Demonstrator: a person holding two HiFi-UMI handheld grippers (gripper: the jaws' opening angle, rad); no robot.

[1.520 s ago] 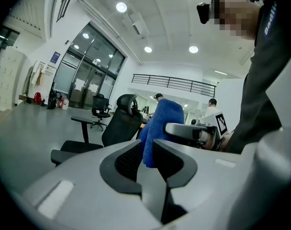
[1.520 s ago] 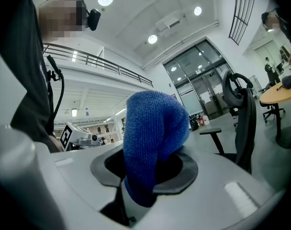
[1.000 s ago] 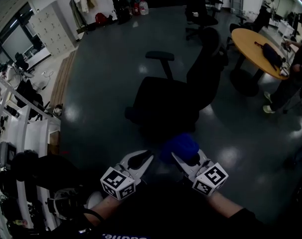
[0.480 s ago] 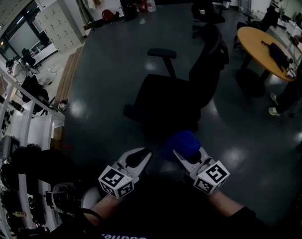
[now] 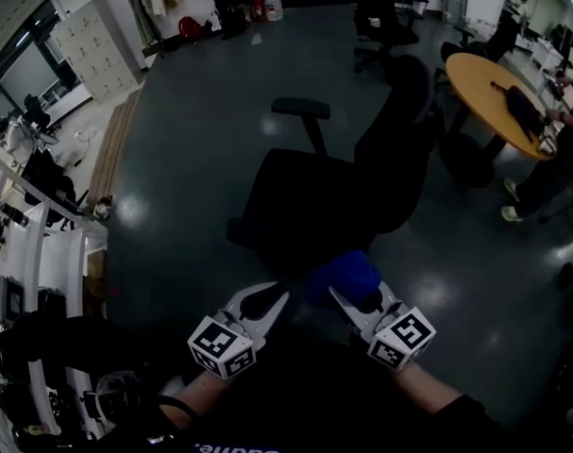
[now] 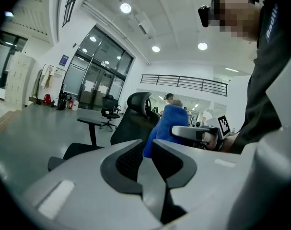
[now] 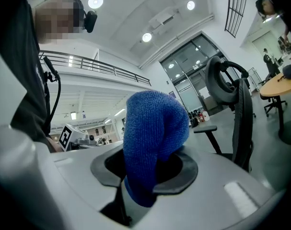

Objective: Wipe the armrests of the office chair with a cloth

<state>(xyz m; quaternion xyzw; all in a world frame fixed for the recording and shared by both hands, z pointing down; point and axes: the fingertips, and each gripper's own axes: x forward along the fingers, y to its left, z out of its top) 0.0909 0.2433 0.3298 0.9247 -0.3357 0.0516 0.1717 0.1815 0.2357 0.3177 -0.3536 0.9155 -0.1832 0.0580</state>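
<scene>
Right gripper [image 5: 350, 298] clamps the bunched blue cloth [image 5: 341, 274], ready for the office chair [image 5: 314, 201] armrest [image 5: 300, 108]. Left gripper [image 5: 270, 300] hangs alongside, closed and empty.

The cloth [image 7: 152, 138] is a blue fabric with a fuzzy, looped pile, soft and matt. The right gripper [image 5: 345, 296] and the left gripper [image 5: 282, 297] are moulded in pale grey plastic, smooth with a dull sheen, with darker matt insets round the jaws. The office chair [image 5: 314, 196] has a black matt seat, and its armrest pad [image 5: 300, 108] looks like smooth dark plastic. The floor [image 5: 192, 140] is grey, polished and glossy, mirroring the ceiling lights. The round table [image 5: 484, 88] has a smooth wood-coloured top.
</scene>
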